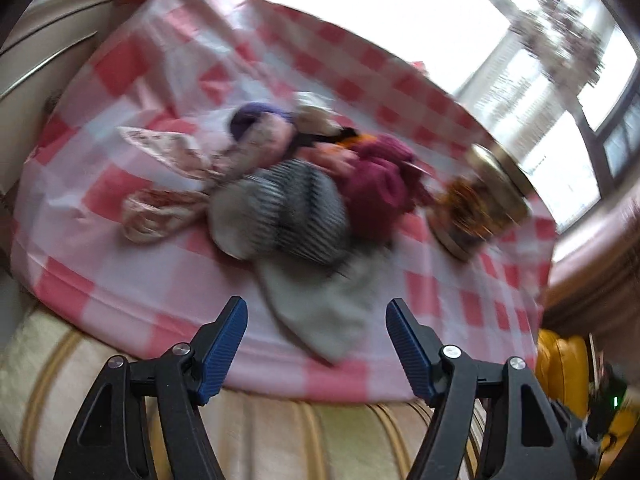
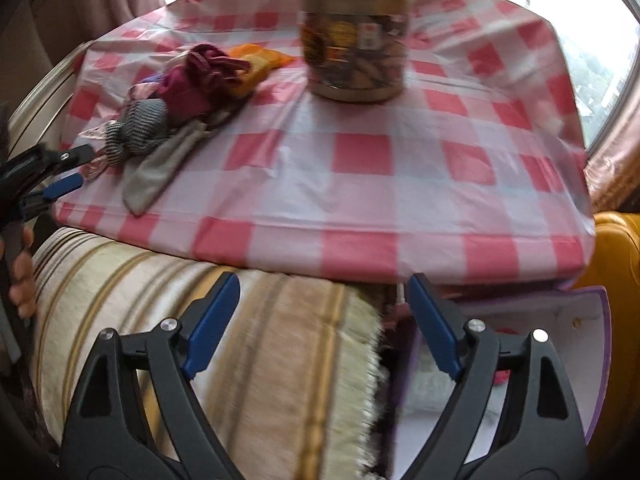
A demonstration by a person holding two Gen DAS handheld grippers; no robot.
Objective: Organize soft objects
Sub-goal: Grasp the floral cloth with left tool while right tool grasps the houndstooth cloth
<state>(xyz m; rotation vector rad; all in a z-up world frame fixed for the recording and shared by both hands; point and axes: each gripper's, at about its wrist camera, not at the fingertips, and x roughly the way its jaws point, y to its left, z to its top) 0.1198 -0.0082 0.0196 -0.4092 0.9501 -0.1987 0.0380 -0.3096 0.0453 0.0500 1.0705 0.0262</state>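
Pink-checked tabletop [image 2: 360, 184] seen by bright window; sock pile [image 1: 296, 184] heaped toward its left side, printed tin [image 2: 354, 46] stood apart. Left claw [image 1: 316, 344] held open, empty, just short of grey sock [image 1: 320, 312] at near edge. Right claw [image 2: 324, 320] spread, empty, over striped cushion [image 2: 240, 340] and open box [image 2: 560, 344]. Socks judged light, limp, non-fragile; best pinched mid-body at bunched fold.
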